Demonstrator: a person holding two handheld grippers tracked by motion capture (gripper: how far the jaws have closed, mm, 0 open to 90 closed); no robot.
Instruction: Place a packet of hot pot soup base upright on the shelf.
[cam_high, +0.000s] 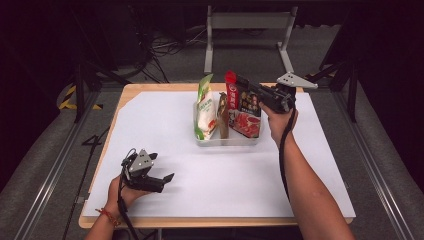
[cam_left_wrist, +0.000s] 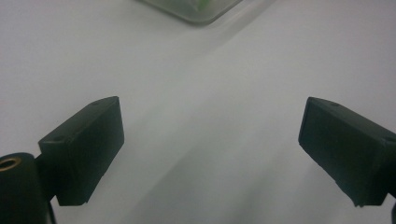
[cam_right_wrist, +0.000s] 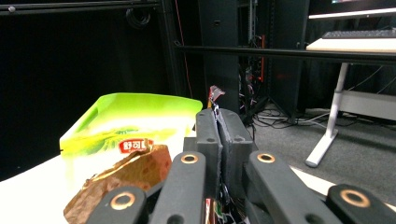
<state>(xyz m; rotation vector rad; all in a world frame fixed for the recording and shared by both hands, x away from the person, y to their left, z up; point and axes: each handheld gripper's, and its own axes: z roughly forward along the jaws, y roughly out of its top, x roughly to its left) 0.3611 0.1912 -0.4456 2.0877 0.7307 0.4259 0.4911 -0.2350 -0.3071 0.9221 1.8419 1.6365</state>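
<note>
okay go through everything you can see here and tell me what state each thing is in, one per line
Left gripper: open, empty, low over the table.
Right gripper: shut on the red packet's top edge.
Red packet: upright, at the tray's right end.
Brown packet: upright, crumpled, in the middle.
Green packet: upright, at the left end.
Tray: clear, flat on the table, holding three packets.

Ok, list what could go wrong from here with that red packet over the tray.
1. The right gripper pinches the red packet only by its top edge, so it may slip or swing loose.
2. The packet stands close beside the brown packet and green-and-white bag in the clear tray; moving it could drag or tip them.
3. The left gripper sits open, apart from the tray, which could slide unsteadied.
</note>
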